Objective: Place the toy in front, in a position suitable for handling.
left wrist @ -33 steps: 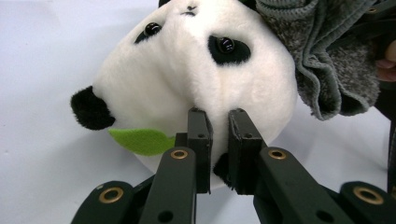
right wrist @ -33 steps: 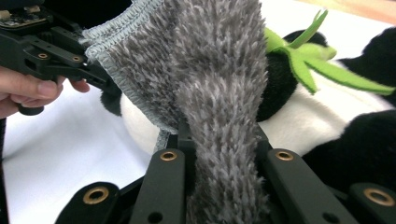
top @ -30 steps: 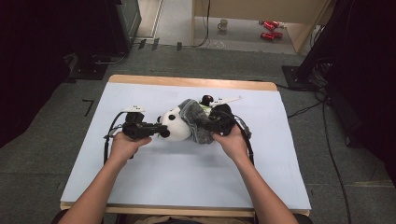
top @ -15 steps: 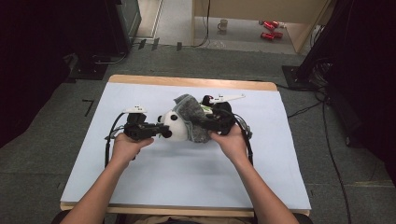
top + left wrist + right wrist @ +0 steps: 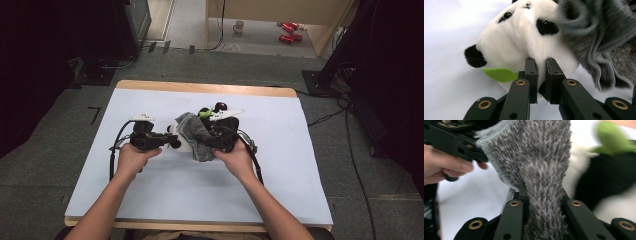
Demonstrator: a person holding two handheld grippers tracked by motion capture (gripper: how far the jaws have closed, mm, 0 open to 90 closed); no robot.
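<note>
Left gripper (image 5: 540,65): jaws nearly together, pinching a fold of white plush at the lower edge of the panda toy's (image 5: 524,42) head. In the left gripper view, panda face tipped sideways, two dark eyes toward the top, one black ear at the left, a green felt leaf (image 5: 499,74) just beside the left jaw. Grey fuzzy cloth (image 5: 599,37) draped over the right side of the head, hanging down past it.

Right gripper (image 5: 541,202): clamped on the grey fuzzy cloth (image 5: 541,165), a thick fold of pile standing up between the two jaws. Stitched hem of the cloth running up to the left; blurred black-and-white plush and a green patch to the right; a hand (image 5: 446,167) around the other gripper's black body at the upper left.

In the high view, left gripper (image 5: 172,142) and right gripper (image 5: 212,140) facing each other near the middle of the table, held by the left hand (image 5: 134,156) and right hand (image 5: 235,160). Panda toy (image 5: 180,140) lying between them on the pale sheet (image 5: 165,195) covering the table, cloth (image 5: 195,134) heaped over it. Cables trailing from both grippers toward the person. Farther off on the floor, a mug (image 5: 239,26) and red cans (image 5: 286,31) beyond the table's far edge.
</note>
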